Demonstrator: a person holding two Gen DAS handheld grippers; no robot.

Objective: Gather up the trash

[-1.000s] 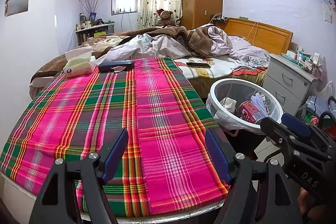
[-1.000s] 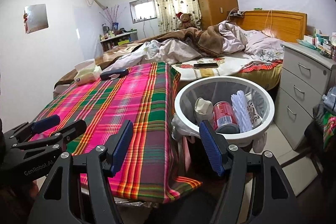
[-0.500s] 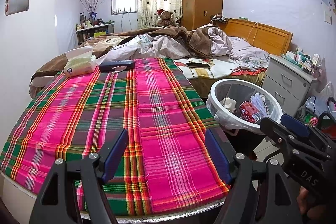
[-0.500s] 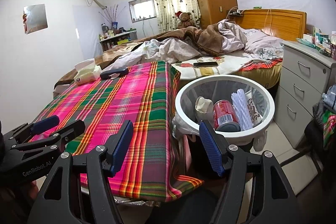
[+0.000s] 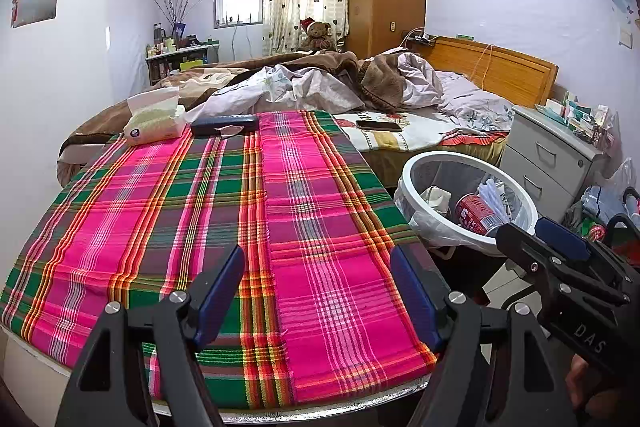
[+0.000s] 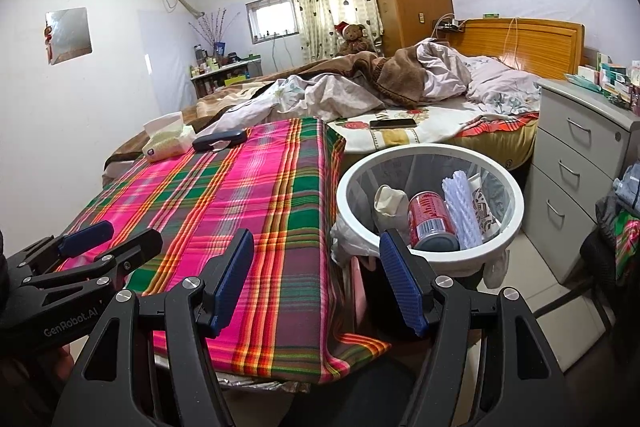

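A white round trash bin lined with a plastic bag stands on the floor right of the table. Inside it lie a red soda can, a crumpled tissue, a white ribbed piece and a printed wrapper. My left gripper hangs open over the near edge of the plaid tablecloth, nothing between its blue pads. My right gripper is open too, empty, over the table's right corner beside the bin. Each gripper shows in the other's view: right gripper, left gripper.
A tissue pack and a dark case lie at the table's far end. Behind is an unmade bed with a phone. A grey drawer unit stands right of the bin, bags beside it.
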